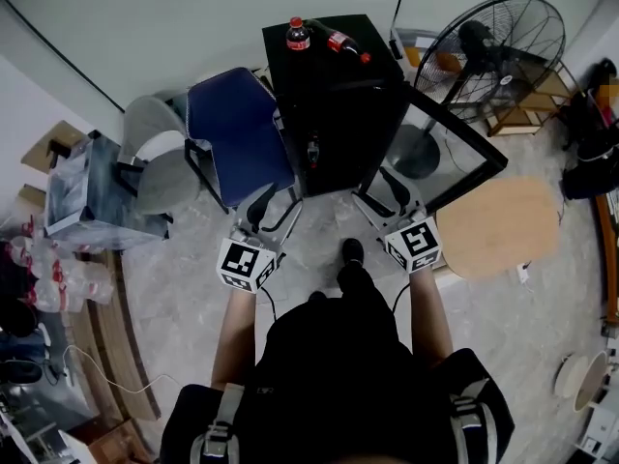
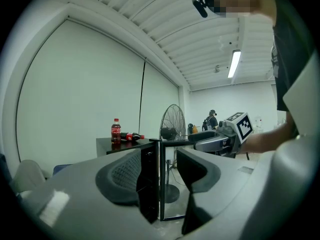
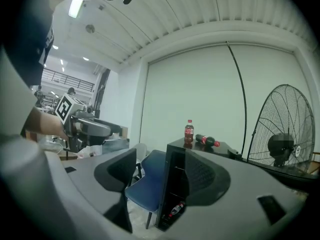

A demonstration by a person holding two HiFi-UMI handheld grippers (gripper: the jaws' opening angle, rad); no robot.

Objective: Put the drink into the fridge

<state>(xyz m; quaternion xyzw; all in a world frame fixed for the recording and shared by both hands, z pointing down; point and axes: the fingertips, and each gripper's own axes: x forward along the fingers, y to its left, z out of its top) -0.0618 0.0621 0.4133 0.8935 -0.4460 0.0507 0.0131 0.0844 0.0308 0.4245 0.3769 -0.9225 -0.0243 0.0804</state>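
Note:
The black fridge (image 1: pixel 334 95) stands ahead with its glass door (image 1: pixel 455 148) swung open to the right. On its top, one cola bottle (image 1: pixel 298 35) stands upright and a second (image 1: pixel 346 43) lies on its side. Another bottle (image 3: pixel 176 210) lies low inside the fridge. My left gripper (image 1: pixel 274 211) and right gripper (image 1: pixel 384 193) hover side by side in front of the opening, both open with nothing between their jaws. The left gripper view looks past its jaws (image 2: pixel 160 179) at the door's edge; the right gripper view (image 3: pixel 160 179) faces the fridge interior.
A blue chair (image 1: pixel 237 133) stands just left of the fridge, with a grey chair (image 1: pixel 160 158) beyond it. A large floor fan (image 1: pixel 493 56) stands at the back right, and a round wooden table (image 1: pixel 503 225) sits right of the open door.

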